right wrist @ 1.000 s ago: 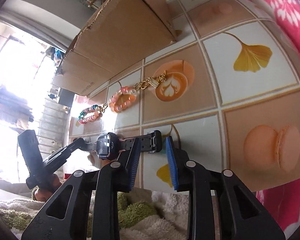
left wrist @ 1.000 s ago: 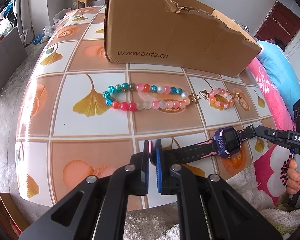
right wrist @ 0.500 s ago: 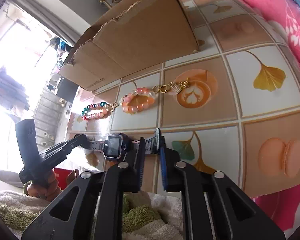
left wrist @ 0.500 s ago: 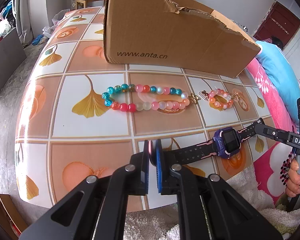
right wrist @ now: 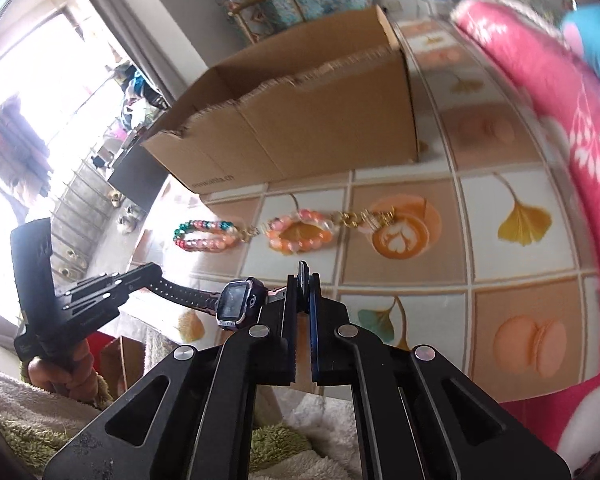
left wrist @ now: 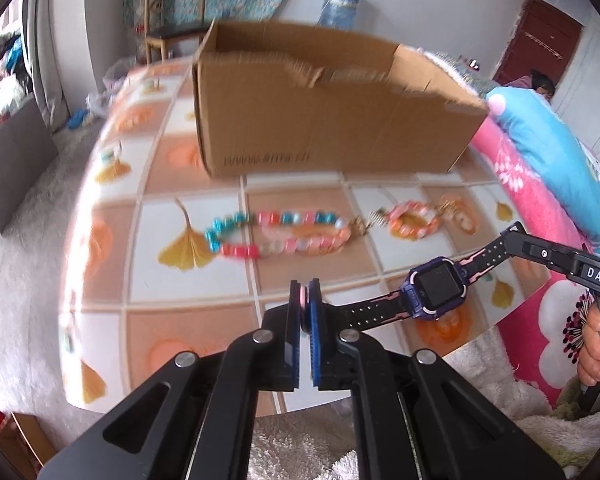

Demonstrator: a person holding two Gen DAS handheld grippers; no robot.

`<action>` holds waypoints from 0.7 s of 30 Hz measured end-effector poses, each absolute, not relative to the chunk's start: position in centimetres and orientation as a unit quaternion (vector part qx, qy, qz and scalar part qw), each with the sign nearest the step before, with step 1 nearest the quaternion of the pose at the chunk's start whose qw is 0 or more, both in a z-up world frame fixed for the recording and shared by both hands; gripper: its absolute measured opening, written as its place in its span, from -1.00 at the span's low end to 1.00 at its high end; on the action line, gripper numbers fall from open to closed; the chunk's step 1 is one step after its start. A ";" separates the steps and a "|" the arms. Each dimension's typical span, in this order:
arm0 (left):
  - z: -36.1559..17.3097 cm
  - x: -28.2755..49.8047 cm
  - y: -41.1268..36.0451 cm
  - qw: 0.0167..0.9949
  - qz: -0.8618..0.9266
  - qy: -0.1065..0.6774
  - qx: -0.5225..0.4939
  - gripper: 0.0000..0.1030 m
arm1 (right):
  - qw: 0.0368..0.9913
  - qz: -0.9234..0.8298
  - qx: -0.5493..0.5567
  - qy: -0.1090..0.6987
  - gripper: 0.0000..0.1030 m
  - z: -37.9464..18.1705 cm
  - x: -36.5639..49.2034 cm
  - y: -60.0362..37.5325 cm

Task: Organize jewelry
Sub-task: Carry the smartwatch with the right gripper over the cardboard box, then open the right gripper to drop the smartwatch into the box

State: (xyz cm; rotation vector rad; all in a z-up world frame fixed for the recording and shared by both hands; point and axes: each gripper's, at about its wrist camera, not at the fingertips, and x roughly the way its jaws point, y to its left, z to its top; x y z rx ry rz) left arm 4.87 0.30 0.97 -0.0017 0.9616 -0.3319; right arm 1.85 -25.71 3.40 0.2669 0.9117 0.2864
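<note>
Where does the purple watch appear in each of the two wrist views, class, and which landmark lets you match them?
Left wrist view: the purple watch sits right of centre, its straps stretched between both tools.
Right wrist view: the purple watch sits left of centre, just left of the tool's tip.
Shared landmark: the cardboard box behind the bead bracelets.

Bright daylight, motion blur, strong fisheye distortion.
Right wrist view: blown-out window glare (right wrist: pixel 28 92) at left. Brown cardboard box (left wrist: pixel 332 120) and multicoloured bead bracelet (left wrist: pixel 276 236) smeared by blur; black grippers in the foreground stay sharp. Dark vignette rings both frames; straight edges bow outward.
</note>
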 end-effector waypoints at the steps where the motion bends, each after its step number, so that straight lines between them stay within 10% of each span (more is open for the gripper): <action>1: 1.9 4.7 0.3 0.879 -0.160 0.449 0.002 -0.93 | 0.886 0.142 0.118 0.426 -0.94 4.4 1.8 -25.4; 13: 15.0 12.3 0.6 0.931 -0.184 0.312 0.048 -0.94 | 0.935 0.187 0.006 0.303 -0.94 15.4 10.8 -23.0; 21: 12.2 29.0 -2.3 0.893 -0.170 0.406 0.092 -0.94 | 0.897 0.169 -0.020 0.408 -0.94 11.9 26.2 -22.5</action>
